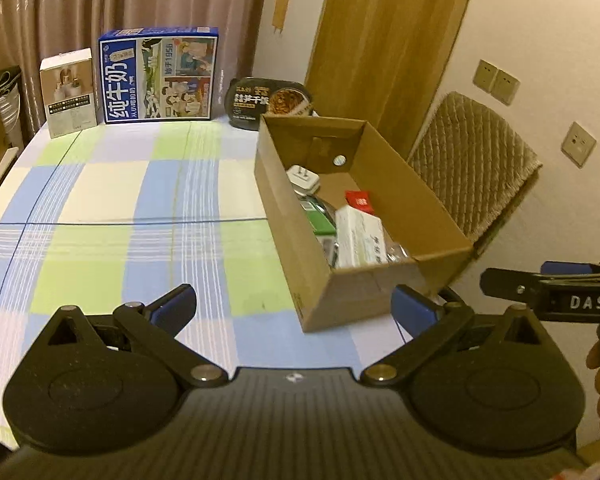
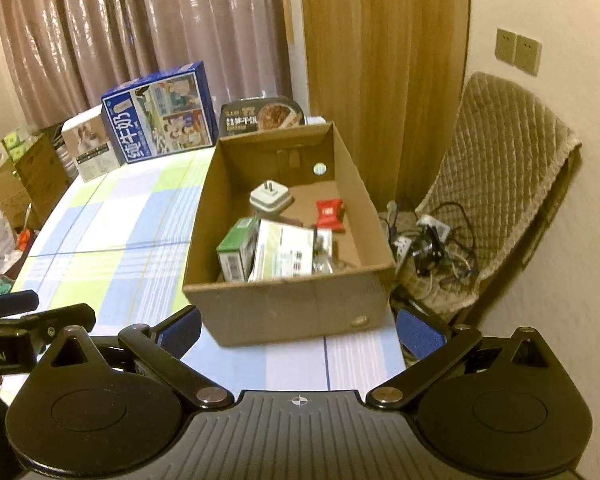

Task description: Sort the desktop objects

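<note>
Left claw (image 1: 294,306): jaws spread wide, empty, low centre of frame above tabletop (image 1: 120,200). Right claw (image 2: 300,326): likewise spread, empty, facing cardboard box (image 2: 288,308).

Sorted items already inside box: white plug adapter (image 2: 270,198), red packet (image 2: 329,213), green carton (image 2: 236,254), white pack (image 2: 286,256).

Risks, judged:
- box sits near tabletop edge, lower right; nudge from either claw could push it off.
- claws close together; collision possible.

Two grippers held side by side, both empty.
The left gripper (image 1: 294,306) and the right gripper (image 2: 300,326) have their jaws spread wide apart.
</note>
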